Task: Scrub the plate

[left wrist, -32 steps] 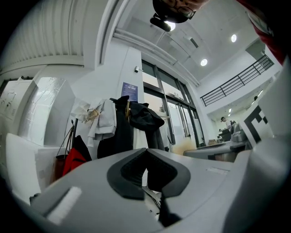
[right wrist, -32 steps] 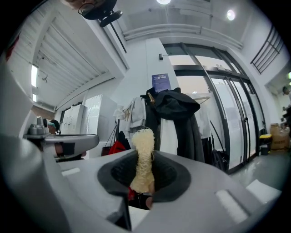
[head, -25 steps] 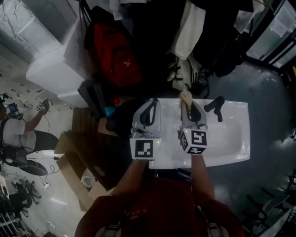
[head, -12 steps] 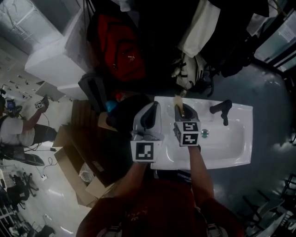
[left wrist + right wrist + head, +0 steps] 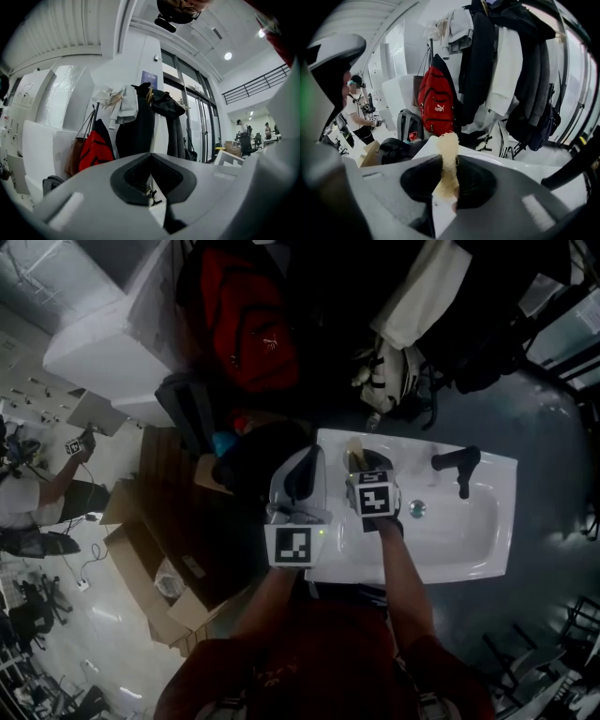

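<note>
Sponge (image 5: 449, 150), one only, clamped by right gripper (image 5: 450, 185).

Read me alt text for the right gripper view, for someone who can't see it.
The right gripper is shut on a beige, grainy sponge strip that sticks up between its jaws. Beyond it are a white sink, a red backpack and dark coats hanging above.
</note>
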`<state>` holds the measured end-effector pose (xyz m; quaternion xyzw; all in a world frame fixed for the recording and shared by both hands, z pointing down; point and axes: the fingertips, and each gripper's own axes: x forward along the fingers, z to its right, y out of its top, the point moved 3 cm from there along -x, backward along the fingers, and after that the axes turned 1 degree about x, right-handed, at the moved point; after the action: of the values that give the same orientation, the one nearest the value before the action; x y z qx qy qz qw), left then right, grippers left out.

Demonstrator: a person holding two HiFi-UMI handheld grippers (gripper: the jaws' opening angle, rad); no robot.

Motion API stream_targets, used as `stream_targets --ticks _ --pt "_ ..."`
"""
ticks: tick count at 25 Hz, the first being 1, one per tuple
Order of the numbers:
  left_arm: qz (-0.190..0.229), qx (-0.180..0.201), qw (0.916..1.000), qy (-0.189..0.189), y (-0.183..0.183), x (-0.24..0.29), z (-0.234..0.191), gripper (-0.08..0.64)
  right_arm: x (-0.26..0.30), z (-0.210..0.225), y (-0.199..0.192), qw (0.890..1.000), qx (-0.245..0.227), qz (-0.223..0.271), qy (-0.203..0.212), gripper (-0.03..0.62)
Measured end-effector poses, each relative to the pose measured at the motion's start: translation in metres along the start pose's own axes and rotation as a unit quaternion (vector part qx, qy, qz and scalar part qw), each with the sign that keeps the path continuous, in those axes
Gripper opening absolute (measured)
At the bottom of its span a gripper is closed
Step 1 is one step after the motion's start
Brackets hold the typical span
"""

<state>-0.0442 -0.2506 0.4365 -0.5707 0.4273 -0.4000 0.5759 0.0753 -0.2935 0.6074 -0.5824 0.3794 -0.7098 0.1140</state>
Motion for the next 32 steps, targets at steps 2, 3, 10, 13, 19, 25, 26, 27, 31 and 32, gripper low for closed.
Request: stream_targets --ticks 2,3,10,13,19,25,26,27,31,32 --pt "-0.006 -0.002 1.0 0.001 -0.004 0.0 -0.002 0.005 0.006 -0.001 -0.003 1.0 -0.004 -0.014 0.006 0.08" --pt "-0.008 -0.006 0.9999 0.004 -0.006 0.001 -0.003 0.005 0.008 -0.001 -0.003 1.0 -0.007 -0.019 0.008 0.08" --pt "-0.013 -0.015 0.9998 0.008 -0.011 0.004 -0.006 0.005 0.017 0.007 -0.003 0.999 -0.013 -0.052 0.005 0.08" --pt "-0.016 -0.018 0.9997 0.011 -0.014 0.005 -0.009 0.005 0.02 0.011 -0.003 0.998 -0.002 -0.057 0.007 0.08" --pt "-0.016 -0.016 0.9997 0.006 -0.016 0.009 -0.006 0.005 0.021 0.024 -0.004 0.998 0.012 -0.058 0.004 0.08" --pt "-0.024 -0.01 0.9997 -0.004 -0.018 0.012 0.0 0.005 0.018 0.046 -0.007 0.998 0.027 -0.058 -0.012 0.081" --pt "-0.022 -0.009 0.9997 -0.005 -0.018 0.012 0.0 0.005 0.018 0.05 -0.007 0.998 0.031 -0.057 -0.014 0.081" --pt "-0.021 -0.009 0.9997 -0.006 -0.018 0.013 0.001 0.005 0.017 0.055 -0.008 0.998 0.035 -0.056 -0.017 0.08" --pt "-0.026 -0.013 0.9995 -0.01 -0.019 0.015 0.006 0.005 0.013 0.07 -0.014 0.997 0.043 -0.059 -0.033 0.08" --pt "-0.026 -0.009 0.9995 -0.012 -0.019 0.017 0.007 0.005 0.012 0.074 -0.014 0.997 0.044 -0.058 -0.037 0.08"
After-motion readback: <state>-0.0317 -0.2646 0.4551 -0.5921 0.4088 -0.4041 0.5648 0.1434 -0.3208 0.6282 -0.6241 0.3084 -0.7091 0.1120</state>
